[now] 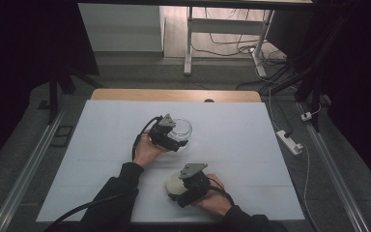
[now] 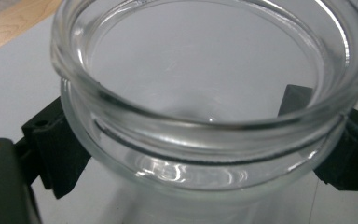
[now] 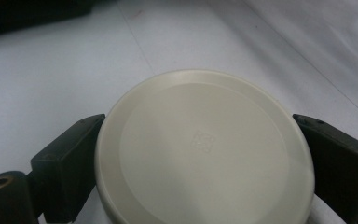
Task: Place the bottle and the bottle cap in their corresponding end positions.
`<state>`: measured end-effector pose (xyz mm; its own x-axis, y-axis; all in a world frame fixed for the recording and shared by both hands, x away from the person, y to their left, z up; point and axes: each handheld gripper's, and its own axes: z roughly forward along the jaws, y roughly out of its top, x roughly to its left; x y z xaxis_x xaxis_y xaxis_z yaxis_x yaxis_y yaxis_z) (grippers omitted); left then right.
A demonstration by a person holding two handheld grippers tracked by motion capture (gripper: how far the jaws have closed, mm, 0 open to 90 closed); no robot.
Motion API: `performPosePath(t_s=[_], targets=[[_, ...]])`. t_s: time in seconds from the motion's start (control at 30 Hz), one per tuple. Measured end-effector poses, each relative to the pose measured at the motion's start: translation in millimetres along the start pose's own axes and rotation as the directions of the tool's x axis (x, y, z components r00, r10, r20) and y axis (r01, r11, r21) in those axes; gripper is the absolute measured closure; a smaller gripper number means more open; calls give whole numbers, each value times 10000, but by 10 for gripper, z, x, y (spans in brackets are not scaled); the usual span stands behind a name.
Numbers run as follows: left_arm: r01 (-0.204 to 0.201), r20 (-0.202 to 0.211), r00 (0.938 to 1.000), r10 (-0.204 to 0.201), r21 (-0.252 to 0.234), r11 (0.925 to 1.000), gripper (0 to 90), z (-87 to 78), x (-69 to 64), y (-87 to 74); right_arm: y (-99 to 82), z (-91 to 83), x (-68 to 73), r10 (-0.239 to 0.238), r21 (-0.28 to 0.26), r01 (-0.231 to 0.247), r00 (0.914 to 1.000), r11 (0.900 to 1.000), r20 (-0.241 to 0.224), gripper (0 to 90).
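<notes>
While the jar [image 1: 182, 129] is clamped mid-table by the left gripper [image 1: 174, 137], the lid [image 1: 176, 182], pinched by the right gripper [image 1: 183, 191], is held nearer the front edge.

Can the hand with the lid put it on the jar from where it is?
Probably yes. The right gripper holds the lid, the left gripper holds the open jar, and only bare white table lies between them.

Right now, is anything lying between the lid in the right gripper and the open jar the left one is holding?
Nothing visible. The lid sits between the right gripper's jaws near the table's front edge; the glass jar, mouth open and empty, is held by the left gripper farther back. Only bare white table cover lies between them.
</notes>
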<state>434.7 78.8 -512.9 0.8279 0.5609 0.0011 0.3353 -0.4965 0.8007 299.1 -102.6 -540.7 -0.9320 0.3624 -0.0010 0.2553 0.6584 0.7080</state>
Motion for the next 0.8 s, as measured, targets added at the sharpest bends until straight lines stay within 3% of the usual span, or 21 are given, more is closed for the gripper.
performPosePath(t_s=[0.23,0.47,0.6,0.8], targets=[[183,5,9998,-183,109,9998,68,-8,12,-10,1,8,16,-237,143,235,9996,9996,160,62],[282,29,9996,-283,332,9991,63,-20,12,8,6,1,14,92,119,-92,9999,9999,61,29],[584,216,9980,-592,366,9976,46,-36,24,18,13,-26,-4,264,-15,-264,9997,9997,11,15],[509,272,9983,-524,536,9973,12,-74,7,11,29,-73,-22,473,-229,-474,9989,9986,-67,1]])
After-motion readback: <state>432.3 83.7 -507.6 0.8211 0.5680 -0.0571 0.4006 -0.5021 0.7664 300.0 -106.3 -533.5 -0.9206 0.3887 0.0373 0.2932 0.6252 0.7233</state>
